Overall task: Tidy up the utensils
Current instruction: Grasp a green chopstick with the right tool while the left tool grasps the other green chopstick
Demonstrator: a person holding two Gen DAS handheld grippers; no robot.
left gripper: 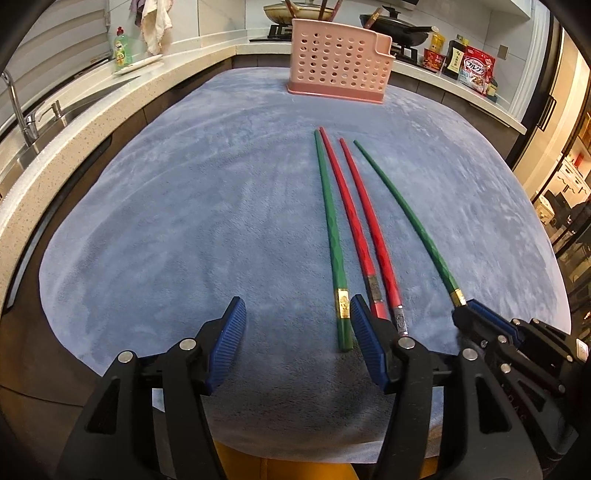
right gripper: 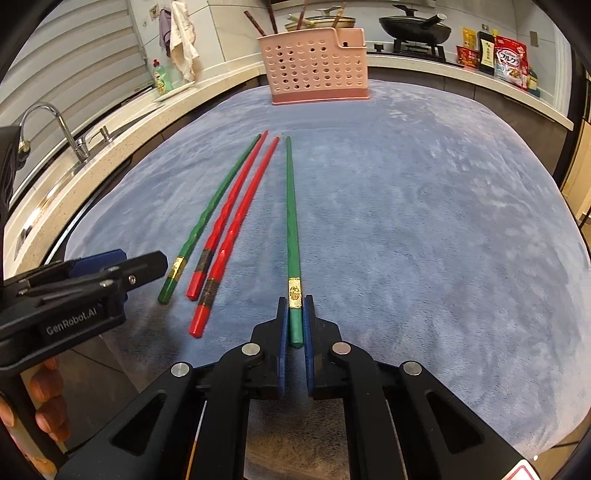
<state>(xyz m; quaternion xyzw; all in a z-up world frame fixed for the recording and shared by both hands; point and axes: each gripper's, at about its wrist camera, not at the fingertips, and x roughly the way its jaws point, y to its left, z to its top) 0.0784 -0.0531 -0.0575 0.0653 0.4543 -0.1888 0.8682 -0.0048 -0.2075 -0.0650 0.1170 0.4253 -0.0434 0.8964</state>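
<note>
Four chopsticks lie side by side on a blue cloth (left gripper: 184,203): a green one (left gripper: 328,221) (right gripper: 210,214) on the left, two red ones (left gripper: 351,210) (right gripper: 236,206) in the middle, and a second green one (left gripper: 402,210) (right gripper: 291,221) on the right. My right gripper (right gripper: 295,314) (left gripper: 469,314) is shut on the near end of the right green chopstick, just below its gold band. My left gripper (left gripper: 295,310) (right gripper: 147,264) stands open at the near end of the left green chopstick, which lies just inside its right finger, unpinched. A pink perforated holder (left gripper: 336,62) (right gripper: 314,66) stands at the cloth's far edge.
A sink with a faucet (right gripper: 66,125) and a green soap bottle (left gripper: 121,50) line the counter on the left. A black wok (left gripper: 399,29) on a stove and food packets (left gripper: 476,70) sit behind the holder. A person's fingers (right gripper: 48,406) hold the left gripper's handle.
</note>
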